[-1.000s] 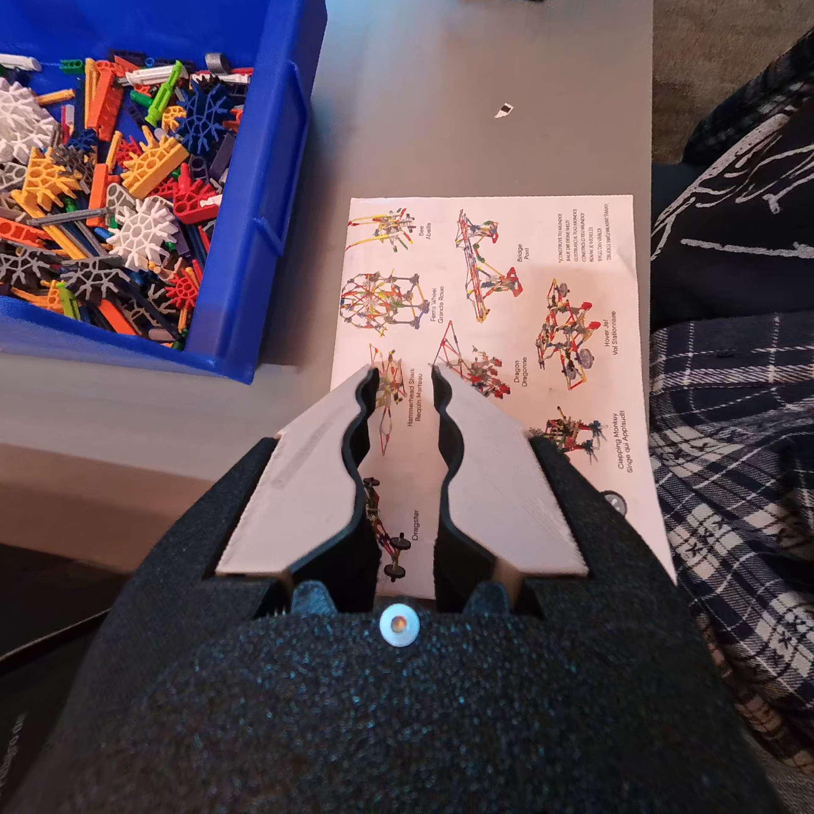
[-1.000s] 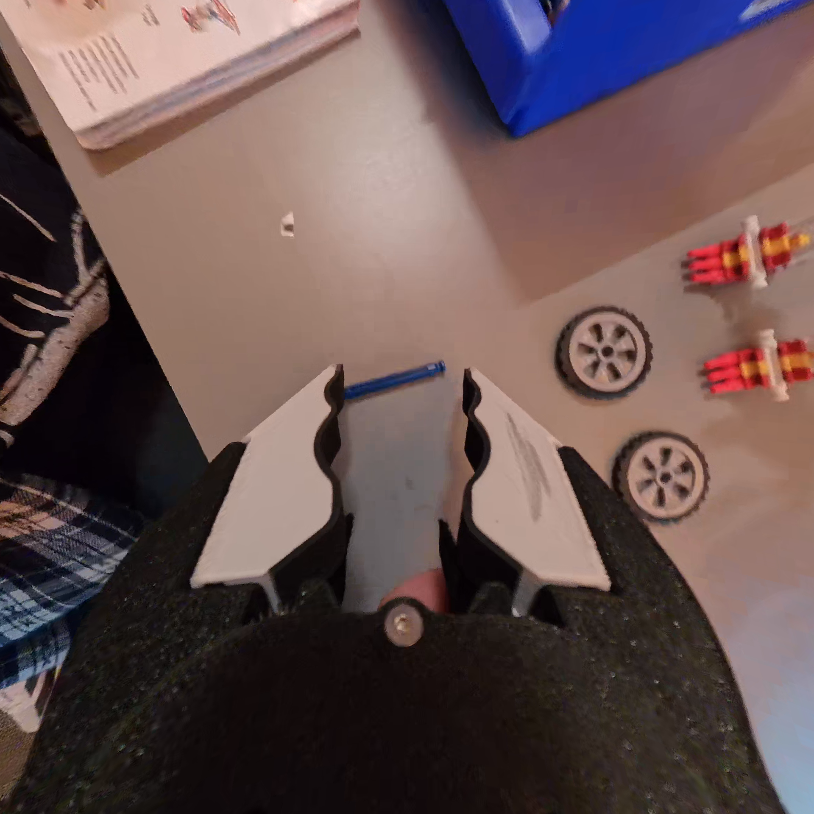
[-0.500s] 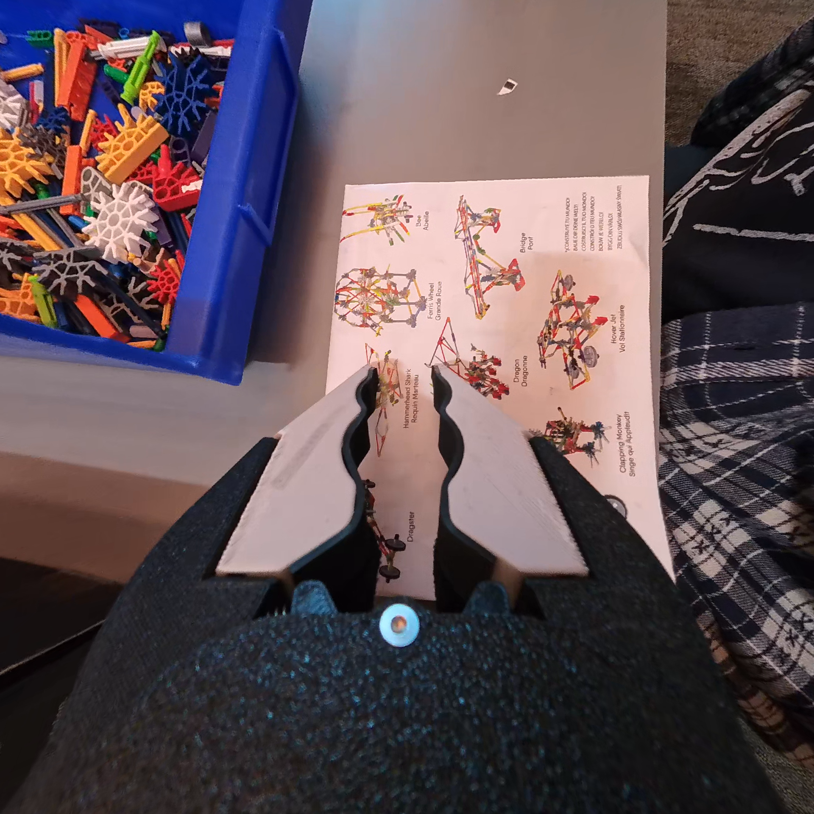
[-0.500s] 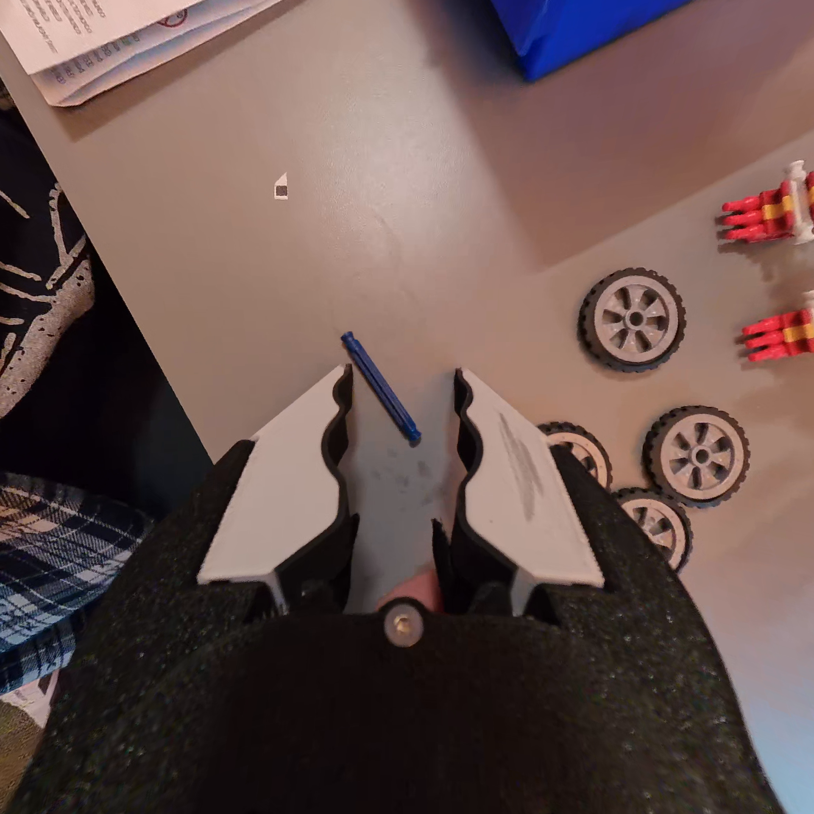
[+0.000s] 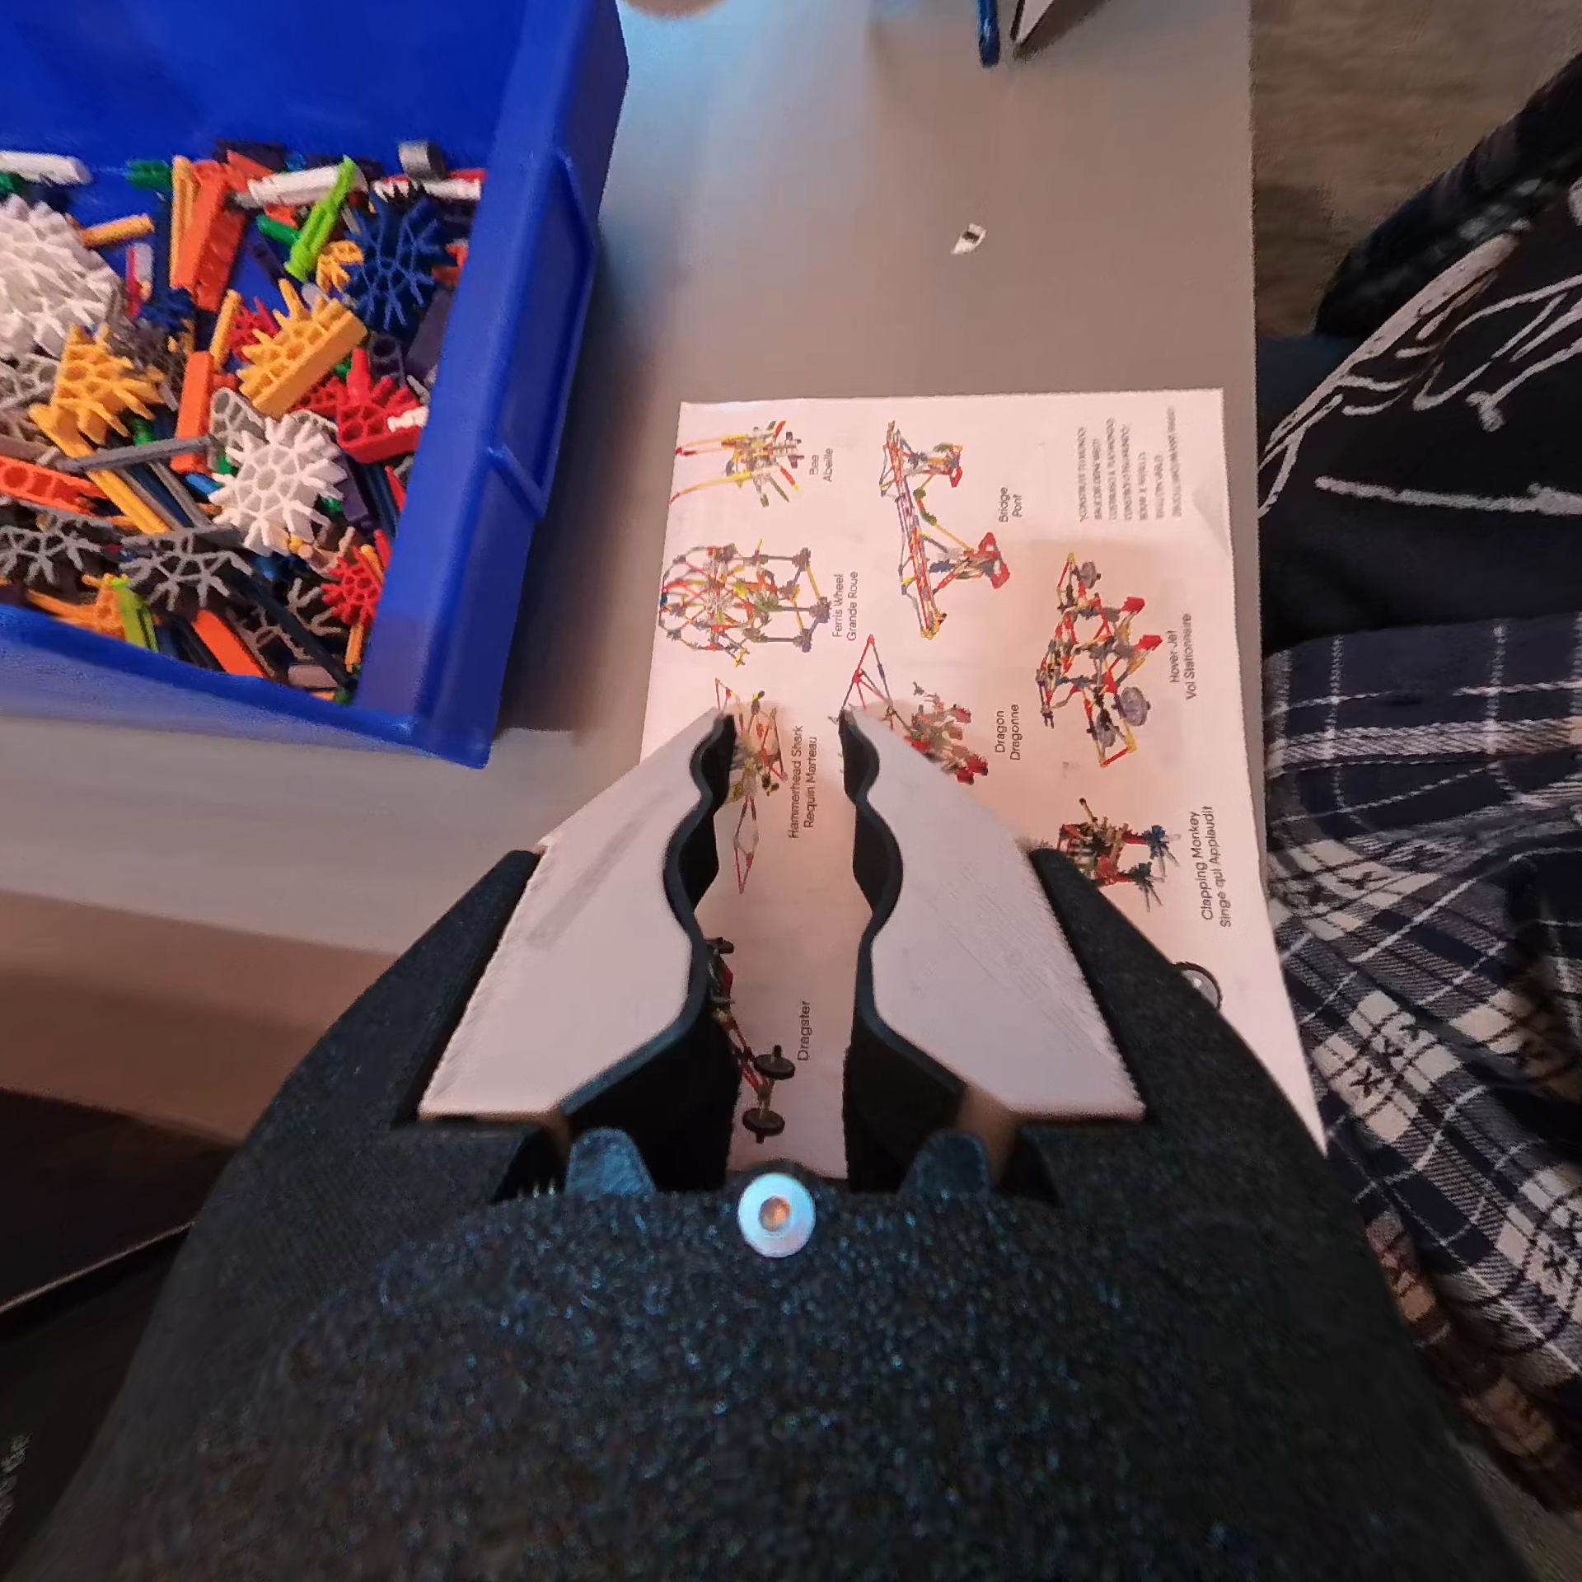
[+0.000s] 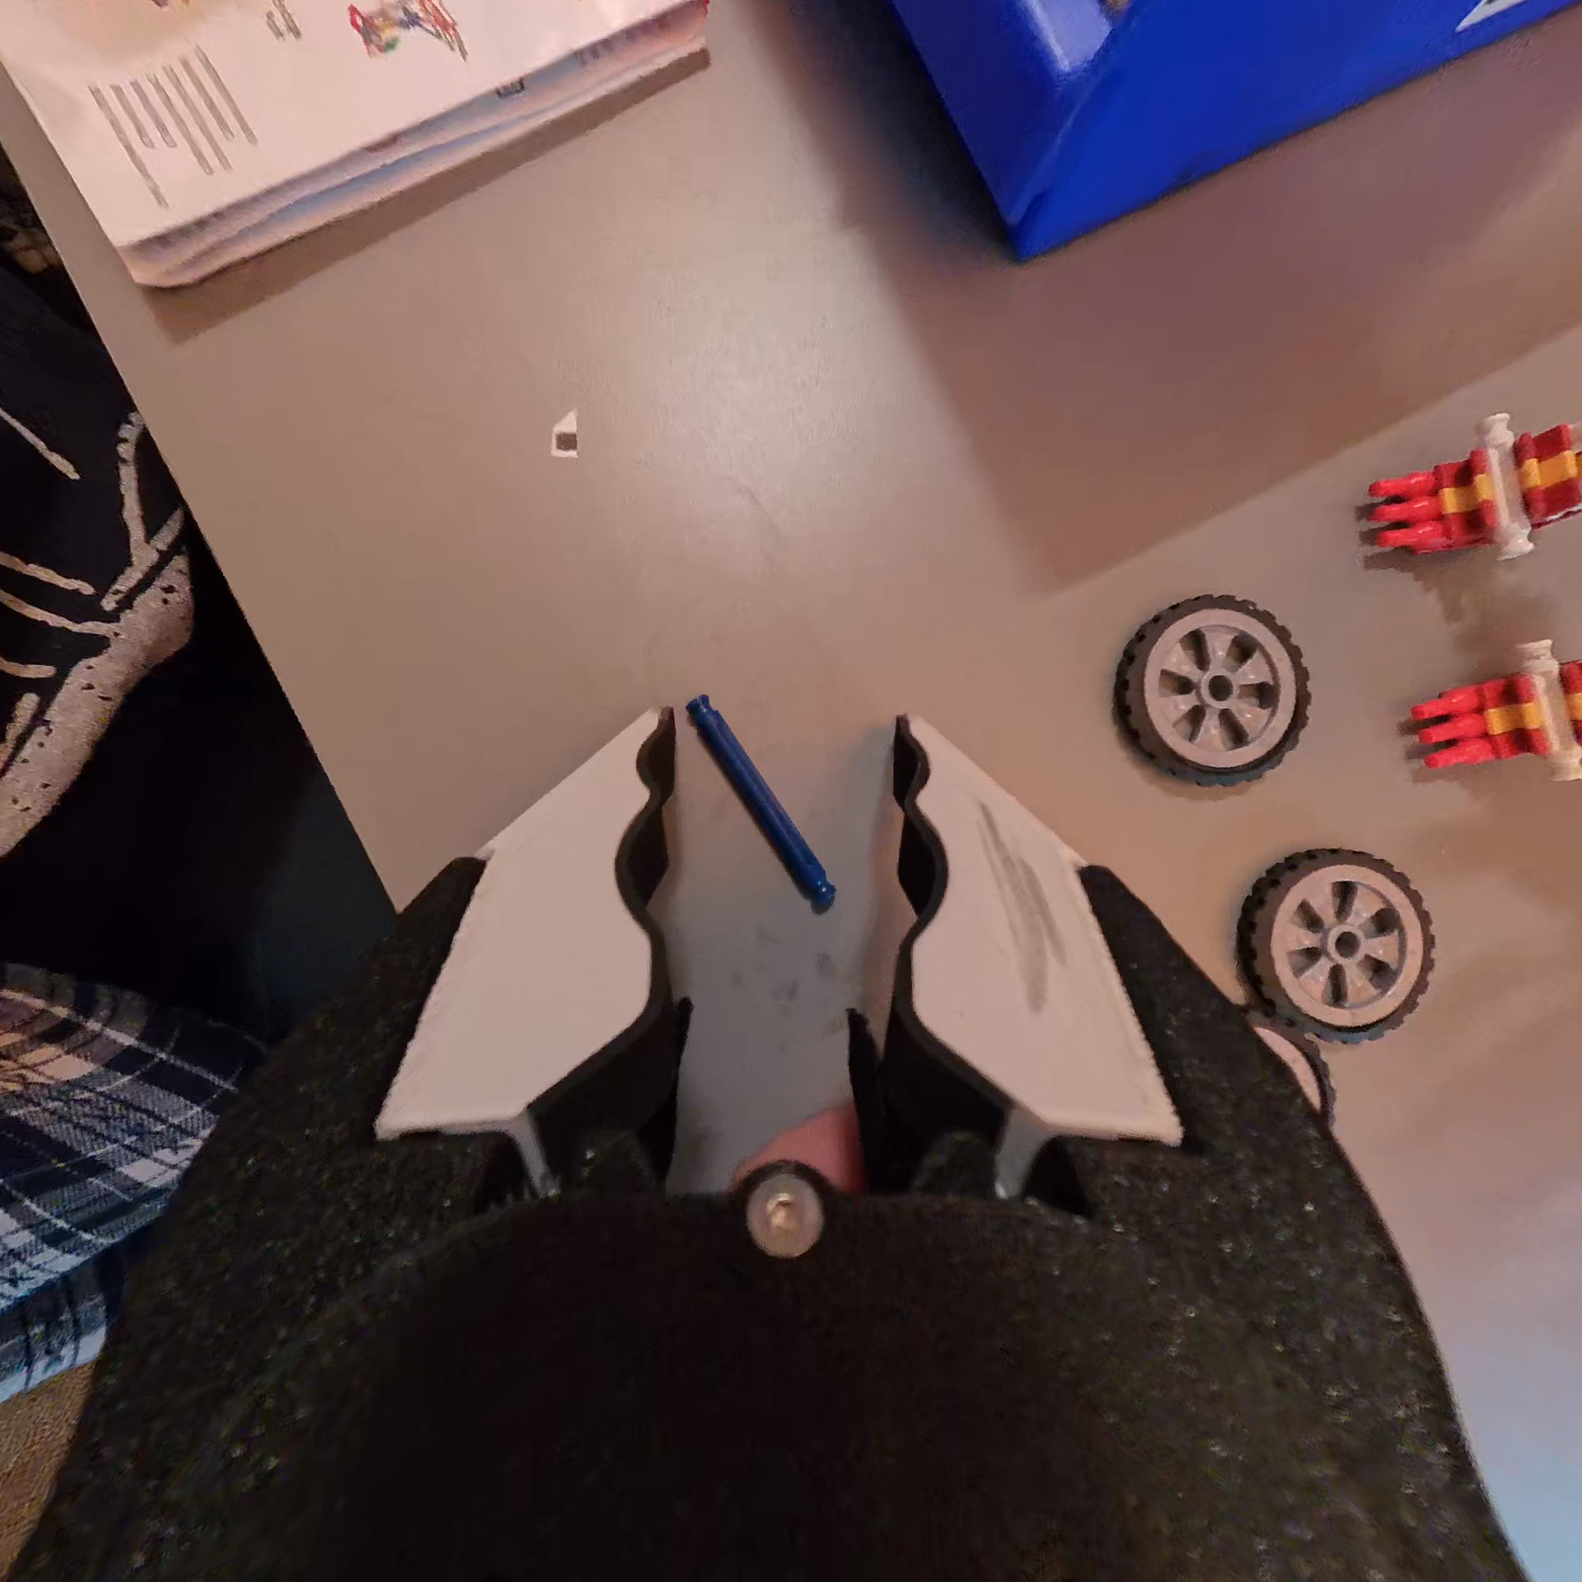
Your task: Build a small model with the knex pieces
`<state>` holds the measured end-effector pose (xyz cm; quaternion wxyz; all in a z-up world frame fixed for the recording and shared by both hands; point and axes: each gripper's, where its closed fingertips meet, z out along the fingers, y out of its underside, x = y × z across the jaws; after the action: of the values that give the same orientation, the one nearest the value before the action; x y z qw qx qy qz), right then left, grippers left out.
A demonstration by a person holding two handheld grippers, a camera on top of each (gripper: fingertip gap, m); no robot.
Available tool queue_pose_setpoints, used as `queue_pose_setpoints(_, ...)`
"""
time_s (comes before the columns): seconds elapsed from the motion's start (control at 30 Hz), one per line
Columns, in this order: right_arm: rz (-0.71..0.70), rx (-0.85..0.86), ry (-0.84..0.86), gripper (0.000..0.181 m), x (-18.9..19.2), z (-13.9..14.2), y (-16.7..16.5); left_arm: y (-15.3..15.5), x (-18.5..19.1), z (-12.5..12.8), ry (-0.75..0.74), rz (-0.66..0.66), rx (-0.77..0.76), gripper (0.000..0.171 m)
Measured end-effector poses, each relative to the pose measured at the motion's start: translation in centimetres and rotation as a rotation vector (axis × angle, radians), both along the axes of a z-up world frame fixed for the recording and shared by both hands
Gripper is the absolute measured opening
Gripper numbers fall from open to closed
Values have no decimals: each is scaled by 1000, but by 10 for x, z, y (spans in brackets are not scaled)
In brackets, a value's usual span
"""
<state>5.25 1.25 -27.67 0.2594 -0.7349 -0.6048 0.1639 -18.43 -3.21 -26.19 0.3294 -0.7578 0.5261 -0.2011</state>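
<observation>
Since a moment ago my right tool (image 6: 781,728) keeps wide around the blue rod (image 6: 760,800) at mid-frame on the bench (image 6: 770,445), my left tool (image 5: 783,728) narrow and empty, and that thin rod could roll clear if a finger nudges it.
</observation>
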Motion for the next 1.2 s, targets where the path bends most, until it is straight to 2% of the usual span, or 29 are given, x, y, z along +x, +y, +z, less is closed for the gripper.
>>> queue_pose_setpoints(0.1, -2, 4, 26, 52, -3, 6, 2, 2, -1, 7, -27, 9, 27, 25)
queue_pose_setpoints(0.87, -18, 27, 80, 55, -2, 18, 4, -4, -4, 13, -44, 3, 51, 25)
queue_pose_setpoints(1.2, -13, 29, 106, 55, -5, 17, 4, -14, -4, -3, 12, -30, 18, 25)
